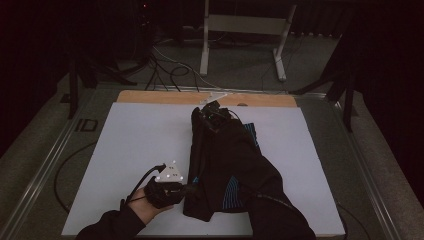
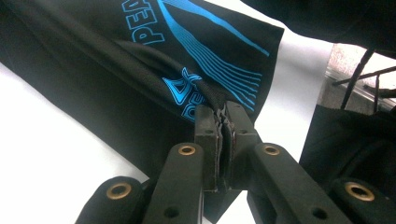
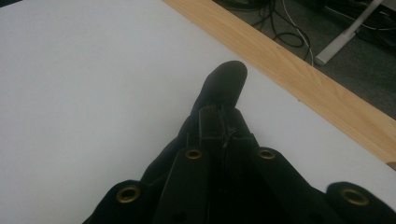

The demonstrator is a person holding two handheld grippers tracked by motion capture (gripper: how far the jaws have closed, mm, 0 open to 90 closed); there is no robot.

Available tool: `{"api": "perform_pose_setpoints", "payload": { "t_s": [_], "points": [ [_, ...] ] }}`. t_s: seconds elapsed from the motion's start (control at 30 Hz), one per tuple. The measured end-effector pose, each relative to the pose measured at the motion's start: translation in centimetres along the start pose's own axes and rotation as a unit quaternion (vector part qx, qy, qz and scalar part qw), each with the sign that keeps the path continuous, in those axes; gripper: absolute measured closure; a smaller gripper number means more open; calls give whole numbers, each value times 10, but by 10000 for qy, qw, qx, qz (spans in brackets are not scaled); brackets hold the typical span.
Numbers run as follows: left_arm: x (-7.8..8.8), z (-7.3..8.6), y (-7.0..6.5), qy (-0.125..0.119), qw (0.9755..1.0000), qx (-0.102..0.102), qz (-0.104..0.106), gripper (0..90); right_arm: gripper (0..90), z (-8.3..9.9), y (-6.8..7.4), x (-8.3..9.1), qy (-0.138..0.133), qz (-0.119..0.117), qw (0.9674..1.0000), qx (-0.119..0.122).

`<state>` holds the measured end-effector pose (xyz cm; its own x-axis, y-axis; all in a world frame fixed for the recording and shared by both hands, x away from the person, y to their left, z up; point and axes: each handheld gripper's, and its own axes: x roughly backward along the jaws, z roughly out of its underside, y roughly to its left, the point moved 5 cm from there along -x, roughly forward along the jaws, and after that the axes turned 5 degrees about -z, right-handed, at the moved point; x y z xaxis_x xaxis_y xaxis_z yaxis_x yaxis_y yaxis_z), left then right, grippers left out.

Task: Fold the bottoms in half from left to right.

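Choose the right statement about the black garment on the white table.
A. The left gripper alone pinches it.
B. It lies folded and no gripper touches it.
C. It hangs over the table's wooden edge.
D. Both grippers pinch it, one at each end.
D: the left gripper is shut on the black garment at its near end, and the right gripper is shut on its far end.

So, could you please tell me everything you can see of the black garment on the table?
The black garment is thin, soft fabric with blue line graphics and blue lettering, apparently sportswear. It lies stretched lengthwise on the white table cover, folded over itself. The left gripper is shut on a fold beside the blue logo at its near end; the right gripper is shut on black cloth at its far end, near the wooden table edge.
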<state>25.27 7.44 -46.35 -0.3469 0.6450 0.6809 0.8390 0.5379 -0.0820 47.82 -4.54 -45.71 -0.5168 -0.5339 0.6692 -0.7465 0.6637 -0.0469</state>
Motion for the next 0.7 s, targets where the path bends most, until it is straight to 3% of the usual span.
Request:
{"api": "perform_pose_setpoints", "payload": {
  "t_s": [0.7],
  "points": [
    [-18,-24,-13,-64,9996,-195,203,858,897,14,-27,28,-46,200,9997,-114]
  ]
}}
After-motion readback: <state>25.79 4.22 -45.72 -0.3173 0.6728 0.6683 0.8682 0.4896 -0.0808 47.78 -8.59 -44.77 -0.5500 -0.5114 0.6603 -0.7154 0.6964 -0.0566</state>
